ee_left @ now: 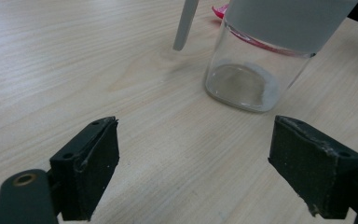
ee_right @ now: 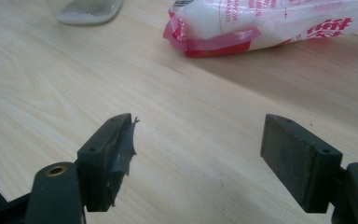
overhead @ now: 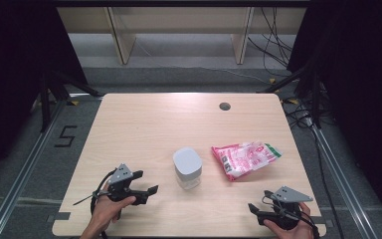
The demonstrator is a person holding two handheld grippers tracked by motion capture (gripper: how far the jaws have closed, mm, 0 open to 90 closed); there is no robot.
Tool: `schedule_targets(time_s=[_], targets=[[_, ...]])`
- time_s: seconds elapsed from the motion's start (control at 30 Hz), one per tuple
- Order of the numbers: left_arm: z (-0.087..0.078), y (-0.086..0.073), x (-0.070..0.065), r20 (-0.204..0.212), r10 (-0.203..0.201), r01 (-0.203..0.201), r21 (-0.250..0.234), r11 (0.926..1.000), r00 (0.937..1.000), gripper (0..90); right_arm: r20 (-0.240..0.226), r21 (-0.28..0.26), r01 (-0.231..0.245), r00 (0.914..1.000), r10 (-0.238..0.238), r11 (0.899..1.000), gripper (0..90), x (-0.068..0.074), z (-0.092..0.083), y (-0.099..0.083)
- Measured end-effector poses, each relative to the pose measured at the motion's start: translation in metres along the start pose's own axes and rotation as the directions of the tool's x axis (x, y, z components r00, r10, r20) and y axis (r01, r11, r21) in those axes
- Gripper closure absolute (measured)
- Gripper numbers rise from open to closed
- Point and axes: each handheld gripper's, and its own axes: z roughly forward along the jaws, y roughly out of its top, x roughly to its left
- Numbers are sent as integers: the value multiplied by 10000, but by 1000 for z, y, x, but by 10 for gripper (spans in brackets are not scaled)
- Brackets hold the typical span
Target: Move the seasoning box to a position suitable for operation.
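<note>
The left claw (overhead: pixel 146 194) is black, with a grey three-cornered plate on top carrying dark screw dots, and a thin black cable trailing off at nine o'clock past the bare left hand (overhead: pixel 107 209). The right claw (overhead: pixel 253 211) matches it: black frame, the same grey plate, black cable looped over the body by the bare right hand (overhead: pixel 291 230). Seen close, each jaw is a black arm with a brass-ringed hole at its base and a small screw hole near the tip; the pads (ee_right: pixel 123 149) are dark rubber, one frayed along its edge
</note>
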Motion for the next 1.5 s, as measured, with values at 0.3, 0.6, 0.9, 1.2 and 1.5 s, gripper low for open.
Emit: schedule_targets(time_s=[0.3,0.6,0.9,1.2,1.5], targets=[[3,1,1,-103,-152,151,-118,9998,9998,184,79,183,-353,9994,351,9992,263,4,-1,0],[12,7,11,-192,-425,425,-34,9991,9989,276,-363,-548,-147,9993,127,9984,256,-3,1,1],[8,24,10,-365,13,-31,-488,9988,9993,349,-391,-480,-330,9988,311,9983,249,-3,2,1],[32,46,3,-34,1277,-1277,-534,9904,9918,526,-303,-723,124,9994,-146,9973,241,2,2,5],[62,57,12,711,1623,-1597,-404,9863,9842,649,-196,-744,346,9992,-362,9966,238,3,3,5]])
